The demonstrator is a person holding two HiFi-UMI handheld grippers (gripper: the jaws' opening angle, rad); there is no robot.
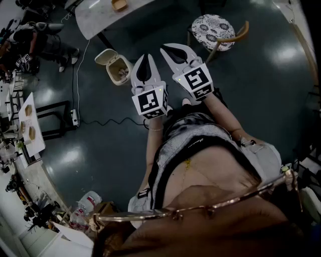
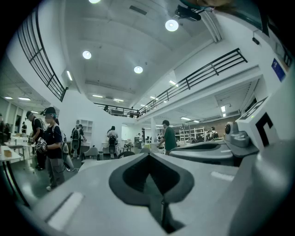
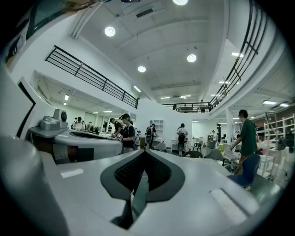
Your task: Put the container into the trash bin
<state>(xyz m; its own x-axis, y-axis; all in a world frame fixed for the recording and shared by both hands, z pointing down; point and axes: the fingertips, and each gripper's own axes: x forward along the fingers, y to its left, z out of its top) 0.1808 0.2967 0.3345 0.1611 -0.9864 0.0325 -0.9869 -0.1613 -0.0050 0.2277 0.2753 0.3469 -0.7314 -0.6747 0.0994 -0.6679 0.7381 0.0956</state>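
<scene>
- At the bottom of the head view, the person's torso (image 1: pixel 200 150) fills the frame, with both tools held out level just ahead of it at centre.
- The left gripper (image 1: pixel 145 61) has its jaws pressed together with nothing between them. Its own view shows only the closed seam and the room beyond.
- The right gripper (image 1: pixel 167 50) sits just beside it to the right. Its jaws are likewise fully together and it carries nothing.
- Just past the left tool's tips, at upper left of centre, the trash bin (image 1: pixel 110 68) stands on the dark floor with its mouth uncovered.
- A tan thing (image 1: pixel 122 74) lies inside the bin. It is probably the container, though it is too small to be sure.
- If so, the drop looks done, and the best course is to keep both tools clear of the rim.
- If not, the jaws must part before any reach.
- Farther off, along the top edge, a table (image 1: pixel 100 17) bears another tan item (image 1: pixel 119 5).
- A patterned stool (image 1: pixel 213 29) stands at upper right, well apart from the bin.
</scene>
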